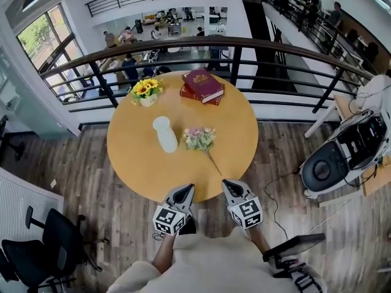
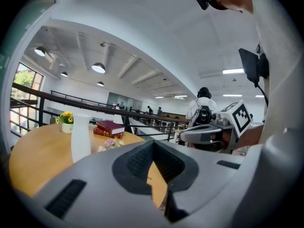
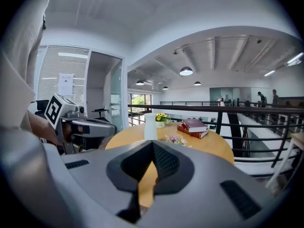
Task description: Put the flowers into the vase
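Note:
A white vase (image 1: 165,133) stands upright near the middle of the round wooden table (image 1: 134,163). A bunch of pale pink flowers (image 1: 199,138) lies flat just right of it, with the thin stem running toward the near edge. My left gripper (image 1: 187,189) and right gripper (image 1: 228,184) hover side by side at the table's near edge, both shut and empty, short of the flowers. In the left gripper view the vase (image 2: 80,137) and flowers (image 2: 110,145) lie ahead to the left. In the right gripper view the vase (image 3: 150,126) and flowers (image 3: 175,139) sit ahead.
Two red books (image 1: 203,85) and a small pot of yellow sunflowers (image 1: 146,92) sit at the table's far side, by a dark railing (image 1: 244,44) over a drop. A black office chair (image 1: 52,243) stands at left. A wheeled device (image 1: 342,154) with cables stands at right.

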A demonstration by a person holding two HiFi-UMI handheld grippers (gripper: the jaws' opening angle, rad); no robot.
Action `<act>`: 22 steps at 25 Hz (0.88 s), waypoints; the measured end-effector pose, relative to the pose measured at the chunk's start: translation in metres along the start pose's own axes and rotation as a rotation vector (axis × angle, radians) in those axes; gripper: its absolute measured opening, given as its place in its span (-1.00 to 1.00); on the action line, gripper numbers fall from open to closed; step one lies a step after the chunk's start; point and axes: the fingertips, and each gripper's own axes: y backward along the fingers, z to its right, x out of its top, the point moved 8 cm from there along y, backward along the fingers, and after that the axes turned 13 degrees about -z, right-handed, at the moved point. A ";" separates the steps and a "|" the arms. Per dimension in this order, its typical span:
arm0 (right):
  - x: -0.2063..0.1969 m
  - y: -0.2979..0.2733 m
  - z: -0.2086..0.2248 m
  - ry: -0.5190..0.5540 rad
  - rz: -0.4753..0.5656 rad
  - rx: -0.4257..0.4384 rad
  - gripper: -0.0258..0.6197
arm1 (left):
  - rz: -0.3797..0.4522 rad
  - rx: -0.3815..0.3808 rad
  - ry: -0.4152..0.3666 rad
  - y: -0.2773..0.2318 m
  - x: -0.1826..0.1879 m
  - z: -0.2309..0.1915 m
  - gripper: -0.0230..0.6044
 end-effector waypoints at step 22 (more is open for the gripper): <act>0.124 -0.155 0.007 0.026 -0.006 -0.027 -0.90 | 0.026 0.065 0.034 -0.005 0.052 -0.200 -0.91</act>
